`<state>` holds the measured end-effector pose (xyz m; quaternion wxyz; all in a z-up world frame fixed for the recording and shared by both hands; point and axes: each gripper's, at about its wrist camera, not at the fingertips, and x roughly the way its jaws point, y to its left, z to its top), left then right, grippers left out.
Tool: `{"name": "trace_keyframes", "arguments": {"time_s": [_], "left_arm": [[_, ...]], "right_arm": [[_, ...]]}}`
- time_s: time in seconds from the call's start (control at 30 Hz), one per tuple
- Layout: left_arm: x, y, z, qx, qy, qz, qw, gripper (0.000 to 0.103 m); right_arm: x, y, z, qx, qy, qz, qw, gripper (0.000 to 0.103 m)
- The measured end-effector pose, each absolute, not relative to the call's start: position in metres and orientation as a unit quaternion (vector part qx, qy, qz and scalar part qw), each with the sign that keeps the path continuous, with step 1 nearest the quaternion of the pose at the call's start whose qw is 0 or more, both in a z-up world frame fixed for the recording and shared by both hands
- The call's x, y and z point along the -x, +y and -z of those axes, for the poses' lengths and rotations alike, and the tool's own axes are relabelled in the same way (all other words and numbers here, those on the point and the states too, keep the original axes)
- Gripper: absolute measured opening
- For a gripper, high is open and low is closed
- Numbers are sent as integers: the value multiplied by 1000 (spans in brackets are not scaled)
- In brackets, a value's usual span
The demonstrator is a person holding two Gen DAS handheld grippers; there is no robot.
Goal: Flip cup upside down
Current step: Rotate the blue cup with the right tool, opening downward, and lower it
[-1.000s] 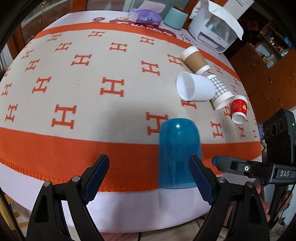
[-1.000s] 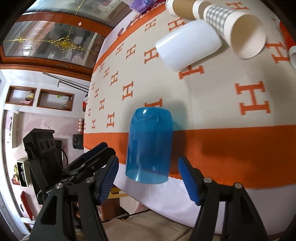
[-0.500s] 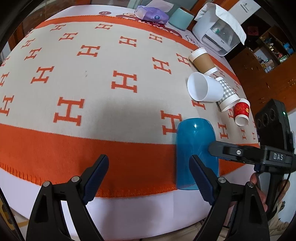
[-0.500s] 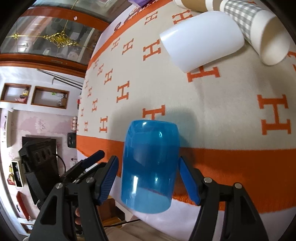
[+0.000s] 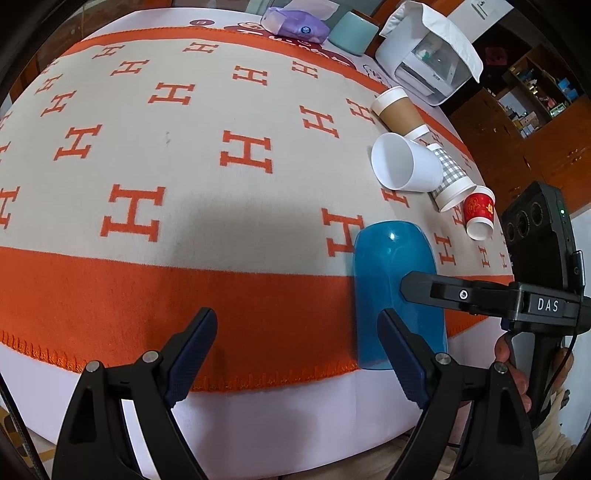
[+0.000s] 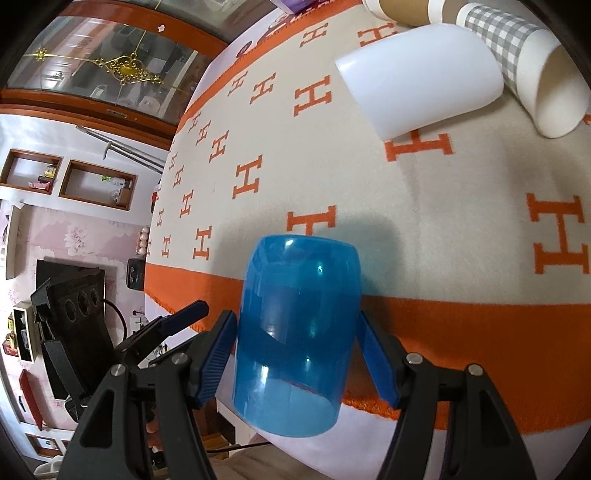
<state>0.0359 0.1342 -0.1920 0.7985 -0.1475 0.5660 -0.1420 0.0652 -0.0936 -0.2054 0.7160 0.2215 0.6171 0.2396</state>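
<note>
A translucent blue plastic cup (image 5: 397,291) stands upside down, rim on the orange band of the cloth near the table's front edge. In the right wrist view the blue cup (image 6: 295,332) sits between the fingers of my right gripper (image 6: 297,354), which is open around it; its pads look close to the cup walls but not pressed in. My left gripper (image 5: 295,354) is open and empty, just left of the cup. My right gripper also shows in the left wrist view (image 5: 480,295), reaching in from the right.
Several cups lie on their sides behind: a white one (image 5: 406,168), a brown one (image 5: 397,112), a grey checked one (image 5: 450,181), a small red one (image 5: 479,214). A white appliance (image 5: 428,62), teal cup (image 5: 352,31) and purple pack (image 5: 295,24) stand at the far edge.
My right gripper has moved forward so the blue cup now sits between its fingers. My left gripper has shifted left, away from the cup. The cup has stayed in place.
</note>
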Motion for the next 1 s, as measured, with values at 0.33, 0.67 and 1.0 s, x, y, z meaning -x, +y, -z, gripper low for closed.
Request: {"name": "trace_keyframes", "arguments": {"time_s": [0.33,0.67,1.0], "left_arm": [[-26,133,182,135,549,141,813,87],[-21,132,164,107,509,112,847,87],[-24,134,158,104,477,71,870,87]], "right_arm": [[-43,-90,179,-180,569,-217,772,66],[-43,-89,157,-97,426,-149,887,66],[-17,-75,171,7,332,-157,930,66]]}}
